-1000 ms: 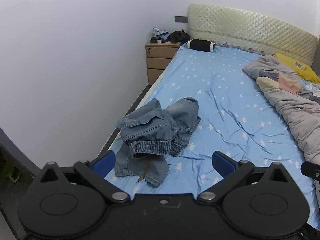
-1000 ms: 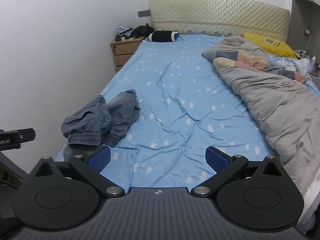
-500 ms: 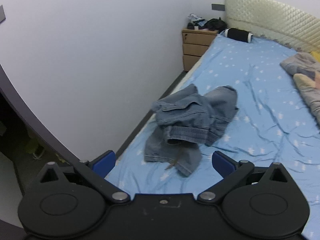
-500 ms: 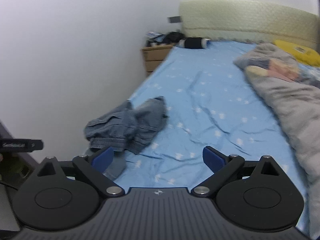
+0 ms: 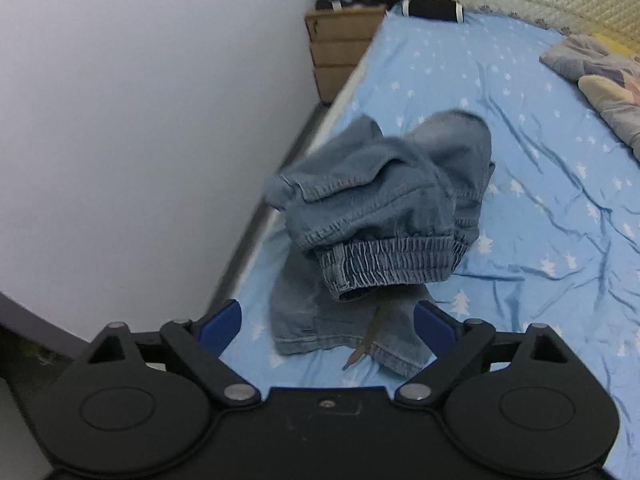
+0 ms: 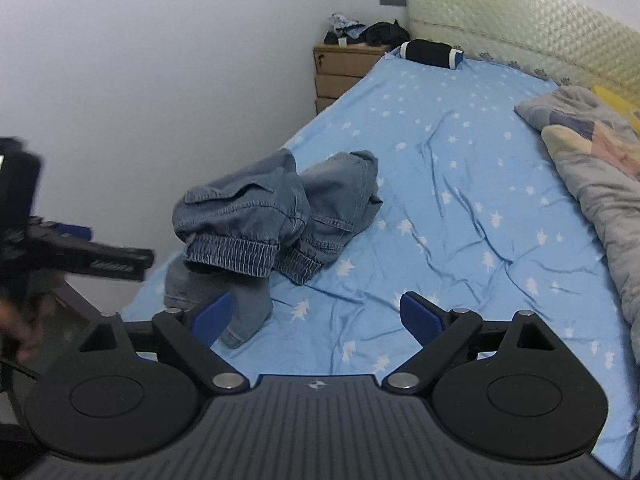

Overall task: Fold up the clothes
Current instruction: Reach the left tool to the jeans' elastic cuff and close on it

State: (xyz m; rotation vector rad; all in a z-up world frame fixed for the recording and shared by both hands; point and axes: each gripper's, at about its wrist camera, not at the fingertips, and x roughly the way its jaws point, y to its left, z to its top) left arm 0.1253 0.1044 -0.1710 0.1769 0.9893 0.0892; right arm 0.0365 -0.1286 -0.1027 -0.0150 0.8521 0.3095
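A crumpled pair of denim trousers (image 5: 380,216) lies in a heap near the left edge of the bed (image 5: 540,184), one elastic cuff (image 5: 392,260) facing the viewer and a thin brownish cord (image 5: 370,334) trailing from beneath it. The left gripper (image 5: 326,322) hovers just short of the heap, jaws spread and empty; the right gripper (image 6: 316,316) is likewise spread, holding nothing, with the trousers (image 6: 276,224) ahead and to its left. Likely risks: pinching several bunched layers at once, so the garment lifts as a lump; snagging the cord; or dragging denim over the mattress edge toward the wall (image 5: 140,120). The wrinkled star-print sheet (image 6: 460,208) may itself be caught. Beyond: a grey quilt (image 6: 600,184), a black bolster (image 6: 430,53), a padded headboard (image 6: 520,28), and a cluttered wooden nightstand (image 6: 340,70).
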